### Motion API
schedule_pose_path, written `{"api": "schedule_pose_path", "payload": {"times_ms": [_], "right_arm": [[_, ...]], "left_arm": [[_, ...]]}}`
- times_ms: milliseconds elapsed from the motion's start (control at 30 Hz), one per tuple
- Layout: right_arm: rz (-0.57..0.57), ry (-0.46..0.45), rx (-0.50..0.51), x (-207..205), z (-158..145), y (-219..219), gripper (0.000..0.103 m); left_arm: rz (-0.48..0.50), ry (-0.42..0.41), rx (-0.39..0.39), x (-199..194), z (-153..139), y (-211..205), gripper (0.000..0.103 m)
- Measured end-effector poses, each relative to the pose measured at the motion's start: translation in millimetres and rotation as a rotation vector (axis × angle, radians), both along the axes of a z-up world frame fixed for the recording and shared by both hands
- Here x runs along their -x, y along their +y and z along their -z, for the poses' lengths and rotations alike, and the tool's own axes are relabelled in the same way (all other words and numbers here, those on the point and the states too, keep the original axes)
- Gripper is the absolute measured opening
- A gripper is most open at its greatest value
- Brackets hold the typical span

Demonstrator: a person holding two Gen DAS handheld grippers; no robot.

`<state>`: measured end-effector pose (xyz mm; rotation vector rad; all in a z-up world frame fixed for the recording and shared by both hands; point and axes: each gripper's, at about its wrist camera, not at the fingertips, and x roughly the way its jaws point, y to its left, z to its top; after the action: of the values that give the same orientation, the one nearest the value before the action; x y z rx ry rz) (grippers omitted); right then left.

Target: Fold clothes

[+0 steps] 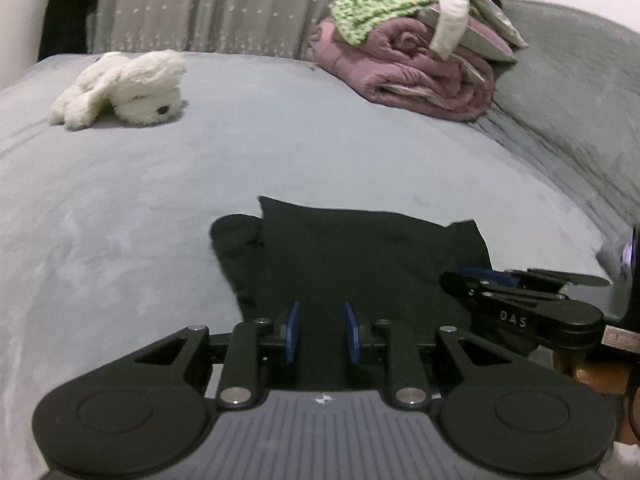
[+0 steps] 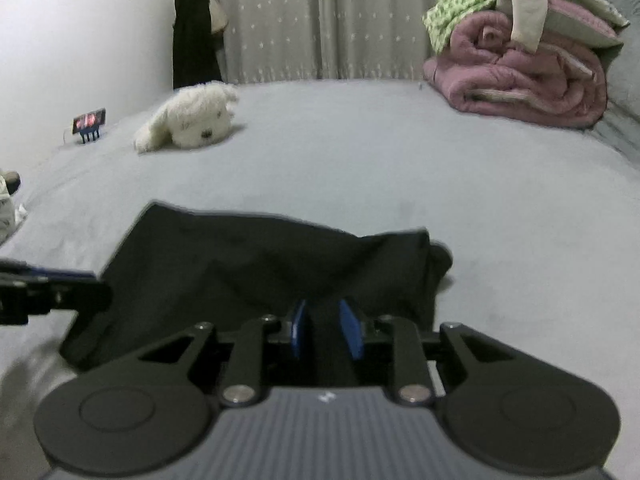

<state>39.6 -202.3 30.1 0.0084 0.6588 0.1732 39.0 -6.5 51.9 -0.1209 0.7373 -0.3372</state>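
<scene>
A black garment (image 1: 360, 256) lies partly folded on the grey bed, near its front edge; it also shows in the right wrist view (image 2: 248, 268). My left gripper (image 1: 322, 332) sits over the garment's near edge with black cloth between its blue pads, which stand a little apart. My right gripper (image 2: 326, 330) is over the near edge too, with black cloth between its blue pads. The right gripper also shows in the left wrist view (image 1: 520, 300), at the garment's right side. The left gripper shows in the right wrist view (image 2: 48, 292), at the garment's left side.
A white plush dog (image 1: 124, 88) lies at the back left of the grey bed (image 1: 280, 140). A rolled pink blanket (image 1: 416, 68) with a heap of clothes (image 1: 384, 12) stands at the back right. A small phone stand (image 2: 90, 122) is at the far left. Curtains hang behind.
</scene>
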Motion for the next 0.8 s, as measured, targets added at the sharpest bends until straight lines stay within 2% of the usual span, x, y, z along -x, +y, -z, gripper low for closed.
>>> {"api": "schedule_pose_path", "payload": {"times_ms": [200,800], "right_arm": [[-0.003,-0.001,-0.005,-5,-1,-2,0.027],[-0.001,-0.003,-0.008,-38,-2,-5,0.032]], "left_arm": [[0.008,-0.002,-0.014,-9,9,-9,0.023],[-0.046,0.010,0.085,-55,14,5,0.024]]}}
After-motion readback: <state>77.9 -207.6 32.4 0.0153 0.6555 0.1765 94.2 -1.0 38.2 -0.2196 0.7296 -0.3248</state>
